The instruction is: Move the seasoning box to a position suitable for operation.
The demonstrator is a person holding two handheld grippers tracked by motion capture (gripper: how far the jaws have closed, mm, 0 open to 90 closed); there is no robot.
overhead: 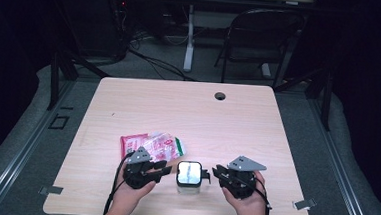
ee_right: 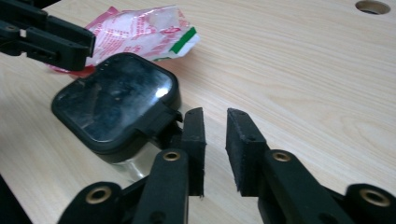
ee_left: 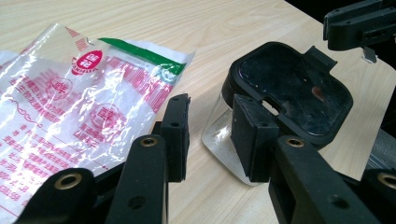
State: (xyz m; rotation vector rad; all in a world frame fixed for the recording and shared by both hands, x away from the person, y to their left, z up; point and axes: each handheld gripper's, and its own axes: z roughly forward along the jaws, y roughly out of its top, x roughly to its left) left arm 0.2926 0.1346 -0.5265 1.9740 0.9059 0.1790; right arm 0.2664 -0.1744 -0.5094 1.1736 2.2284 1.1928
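Note:
A small clear container with a black square lid stands near the table's front edge, between both grippers. In the left gripper view the lid lies just right of my left gripper, which is open with only the container's clear corner behind the gap. My right gripper has its jaws a narrow gap apart and empty, its left fingertip next to the lid's tab. A red and white plastic bag lies flat behind the left gripper. The right gripper points at the container from the right.
The wooden table has a cable hole at its far side. A folding chair and a desk leg stand on the floor beyond. Metal clips sit on the front corners.

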